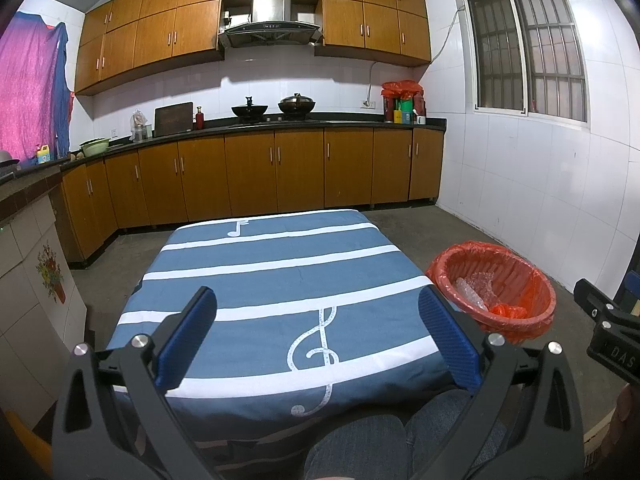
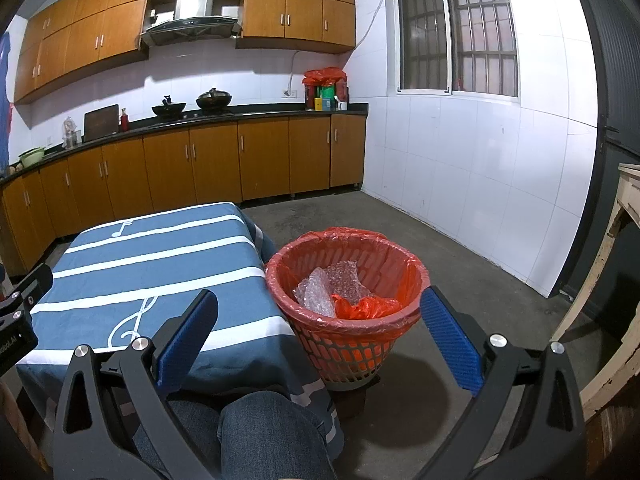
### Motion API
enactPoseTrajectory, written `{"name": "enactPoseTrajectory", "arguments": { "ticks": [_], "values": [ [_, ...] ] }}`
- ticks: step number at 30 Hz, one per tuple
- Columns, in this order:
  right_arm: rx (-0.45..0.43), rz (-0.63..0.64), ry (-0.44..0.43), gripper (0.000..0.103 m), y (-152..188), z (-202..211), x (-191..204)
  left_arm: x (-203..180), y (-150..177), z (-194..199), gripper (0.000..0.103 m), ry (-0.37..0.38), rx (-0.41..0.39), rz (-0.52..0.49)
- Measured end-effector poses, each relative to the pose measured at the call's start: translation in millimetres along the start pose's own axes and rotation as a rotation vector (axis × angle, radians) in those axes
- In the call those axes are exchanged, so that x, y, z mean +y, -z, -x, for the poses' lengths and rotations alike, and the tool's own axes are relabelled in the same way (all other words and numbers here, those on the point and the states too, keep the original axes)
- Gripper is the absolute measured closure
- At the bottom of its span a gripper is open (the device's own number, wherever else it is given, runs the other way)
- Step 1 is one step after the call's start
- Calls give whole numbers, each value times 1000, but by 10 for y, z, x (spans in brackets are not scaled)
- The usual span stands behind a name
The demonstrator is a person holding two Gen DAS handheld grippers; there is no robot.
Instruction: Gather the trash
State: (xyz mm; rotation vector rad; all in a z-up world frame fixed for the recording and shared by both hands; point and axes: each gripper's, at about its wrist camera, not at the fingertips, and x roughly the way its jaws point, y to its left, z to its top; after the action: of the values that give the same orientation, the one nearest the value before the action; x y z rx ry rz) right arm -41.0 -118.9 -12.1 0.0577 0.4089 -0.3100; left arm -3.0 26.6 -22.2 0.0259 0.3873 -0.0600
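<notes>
Kitchen floor beside the table (image 2: 152, 248) carries 1 bin (image 2: 344, 344), lined with 1 red bag (image 2: 404, 268). Inside lie 2 pieces of trash: crumpled bubble wrap (image 2: 320, 288) and a red plastic scrap (image 2: 368, 306); anything beneath them is hidden. The blue striped tablecloth (image 1: 280, 276) bears 2 music symbols. Both grippers, left gripper (image 1: 316, 332) and right gripper (image 2: 318, 336), stand spread wide, gripping nothing. 2 denim knees (image 1: 400, 440) are cut off at the frame's bottom. 2 woks (image 1: 272, 109) sit on the far counter, small and indistinct.

Sharp, evenly lit indoor frames with strong fisheye bending, dark vignetted corners, and glare on white tiles (image 1: 540, 168).
</notes>
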Motion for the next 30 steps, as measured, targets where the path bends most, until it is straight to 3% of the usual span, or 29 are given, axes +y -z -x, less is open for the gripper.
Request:
{"name": "enactPoseTrajectory", "arguments": {
  "ticks": [30],
  "values": [
    [6, -7, 5, 3, 35, -15, -19, -2, 27, -29, 4, -2, 20, 5]
  ]
}}
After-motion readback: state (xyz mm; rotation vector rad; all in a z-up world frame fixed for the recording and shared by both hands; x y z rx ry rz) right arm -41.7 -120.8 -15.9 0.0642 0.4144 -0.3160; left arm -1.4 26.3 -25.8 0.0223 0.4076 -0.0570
